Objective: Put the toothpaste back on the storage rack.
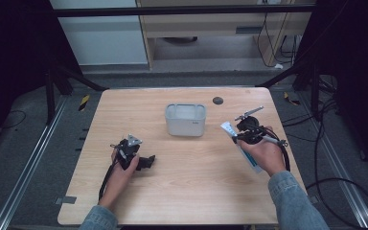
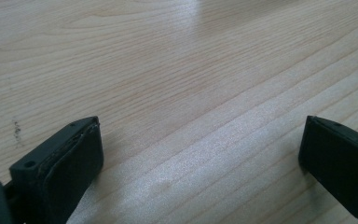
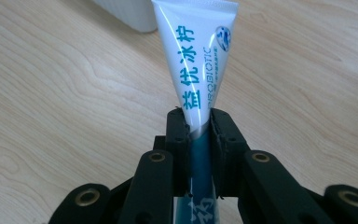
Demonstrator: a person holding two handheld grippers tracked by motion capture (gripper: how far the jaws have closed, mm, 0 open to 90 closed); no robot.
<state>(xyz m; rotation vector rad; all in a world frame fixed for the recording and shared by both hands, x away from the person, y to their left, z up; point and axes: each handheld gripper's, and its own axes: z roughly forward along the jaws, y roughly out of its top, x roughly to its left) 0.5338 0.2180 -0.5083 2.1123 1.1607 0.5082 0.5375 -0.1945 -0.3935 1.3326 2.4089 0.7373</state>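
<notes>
A white and teal toothpaste tube (image 3: 193, 60) is pinched between the black jaws of my right gripper (image 3: 199, 122). Its flat crimped end points away from the camera, toward a white bin's corner (image 3: 128, 16). From above, the tube (image 1: 230, 130) sticks out toward the bin (image 1: 186, 120), and its other end (image 1: 252, 162) shows under the hand. The right gripper (image 1: 239, 136) is held over the table's right side. My left gripper (image 1: 147, 162) rests low at the left, jaws wide apart over bare wood, one fingertip (image 2: 70, 158) at each side of its own view.
The light wooden table (image 1: 182, 191) has a small dark round spot (image 1: 217, 100) behind the bin. Black cables trail from both grippers and lie on the floor at the right. Metal rails run along both sides of the table.
</notes>
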